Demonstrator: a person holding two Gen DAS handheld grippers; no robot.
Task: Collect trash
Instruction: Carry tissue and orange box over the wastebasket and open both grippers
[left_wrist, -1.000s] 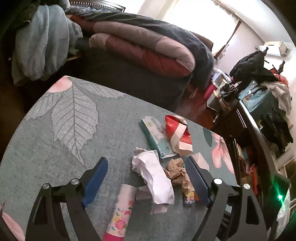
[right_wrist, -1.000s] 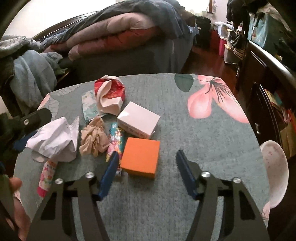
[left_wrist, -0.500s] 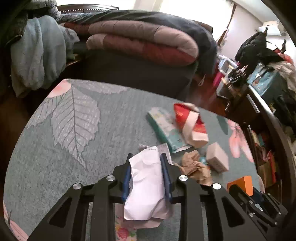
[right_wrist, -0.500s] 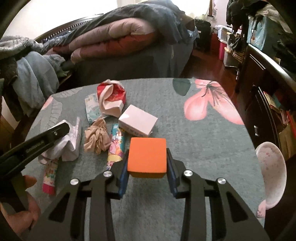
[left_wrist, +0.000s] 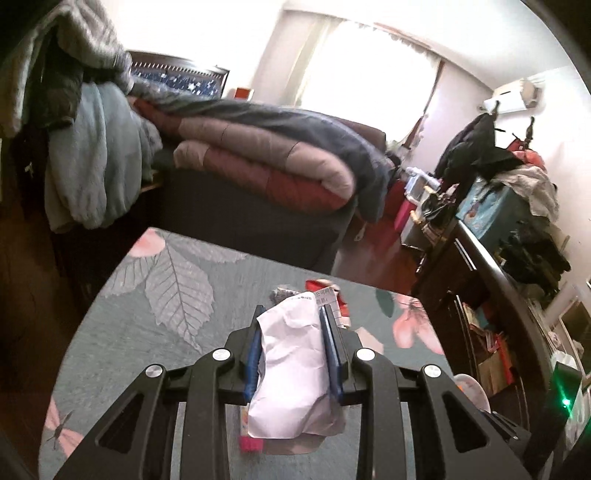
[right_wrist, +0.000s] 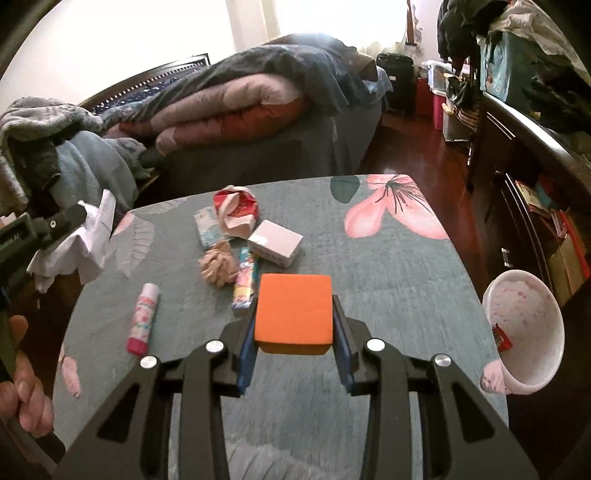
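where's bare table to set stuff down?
Free: table between the white box, the pink flower print and the bowl; also the leaf-print corner. Crowded: the middle-left cluster around the brown wad.

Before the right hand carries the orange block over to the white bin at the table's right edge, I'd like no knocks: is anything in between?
Nothing visible is. The right gripper is shut on the orange block, and only bare tablecloth lies between it and the white bin. The other litter lies to the left.
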